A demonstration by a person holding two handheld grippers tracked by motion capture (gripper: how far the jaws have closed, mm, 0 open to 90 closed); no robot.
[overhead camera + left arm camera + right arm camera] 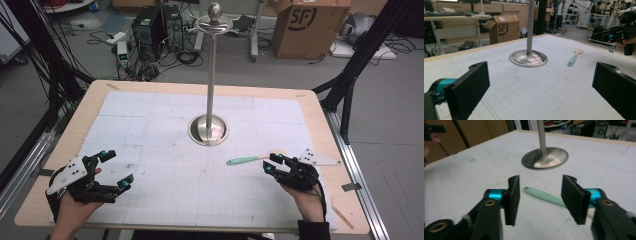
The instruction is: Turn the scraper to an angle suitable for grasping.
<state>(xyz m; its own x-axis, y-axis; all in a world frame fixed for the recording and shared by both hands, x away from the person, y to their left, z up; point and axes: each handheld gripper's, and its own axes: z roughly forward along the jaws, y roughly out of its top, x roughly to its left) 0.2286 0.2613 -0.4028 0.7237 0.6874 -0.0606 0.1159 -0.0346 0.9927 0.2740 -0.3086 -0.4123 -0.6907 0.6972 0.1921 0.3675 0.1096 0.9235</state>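
A spatula (245, 160) with a mint-green handle and a pale wooden head lies on the white gridded mat (165, 150), right of centre. My right gripper (271, 163) sits low at the spatula's head end. In the right gripper view its jaws (541, 192) stand apart on either side of the green handle (544, 195), and the pads are not pressing on it. My left gripper (117, 168) rests open near the front left of the mat with nothing between its fingers (541, 75). The spatula (573, 59) lies far off to its right.
A tall metal stand (210, 90) with a round dished base (208, 130) rises from the middle of the table. A cardboard box (312, 27), computer towers (155, 25) and cables lie on the floor beyond the far edge. Black frame struts flank both sides.
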